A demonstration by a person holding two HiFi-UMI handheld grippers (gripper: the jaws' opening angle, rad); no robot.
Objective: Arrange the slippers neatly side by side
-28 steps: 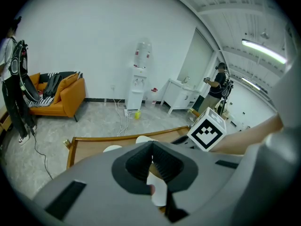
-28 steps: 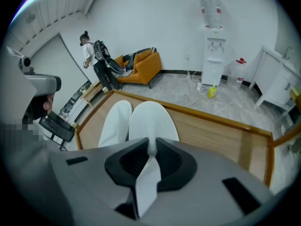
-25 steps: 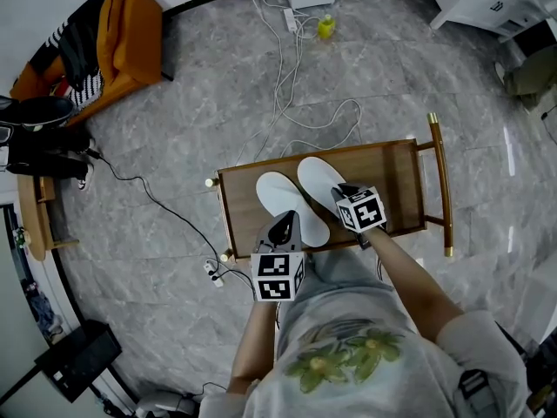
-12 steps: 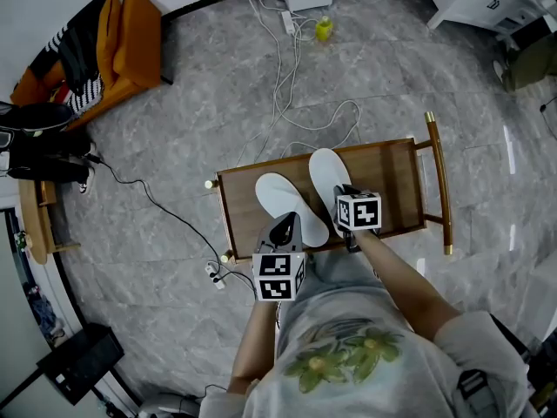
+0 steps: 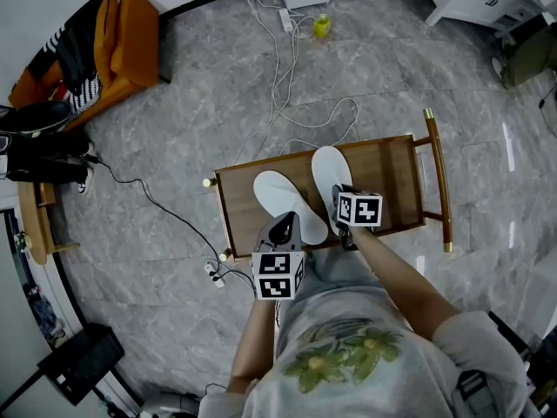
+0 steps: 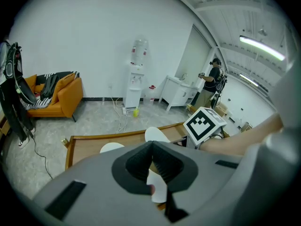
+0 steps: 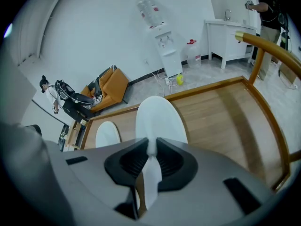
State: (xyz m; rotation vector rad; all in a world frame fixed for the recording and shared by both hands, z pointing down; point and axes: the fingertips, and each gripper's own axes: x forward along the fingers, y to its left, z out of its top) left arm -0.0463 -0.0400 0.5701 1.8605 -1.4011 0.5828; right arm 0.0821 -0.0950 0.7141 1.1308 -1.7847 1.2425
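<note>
Two white slippers lie on a low wooden tray table [image 5: 396,172]. The left slipper [image 5: 280,194] lies slanted, its toe toward the far left. The right slipper [image 5: 329,171] points almost straight away from me, close beside the left one. My right gripper [image 5: 343,195] pinches the right slipper's [image 7: 157,119] heel edge; its jaws [image 7: 151,149] are opening slightly with the white edge still pressed between them. My left gripper [image 5: 284,222] hovers over the left slipper's heel at the table's near edge. Its jaws [image 6: 151,145] meet at the tips, with white slipper showing beneath.
The table has a raised rim and a curved handle rail [image 5: 438,177] at its right end. White cables [image 5: 296,85] trail over the grey floor beyond it, past a yellow bottle [image 5: 321,26]. An orange sofa [image 5: 130,37] stands far left. A power strip [image 5: 213,273] lies by the table's left corner.
The right gripper has swung the right slipper's toe to the right, so it now lies straighter. The left gripper and left slipper have stayed put.
</note>
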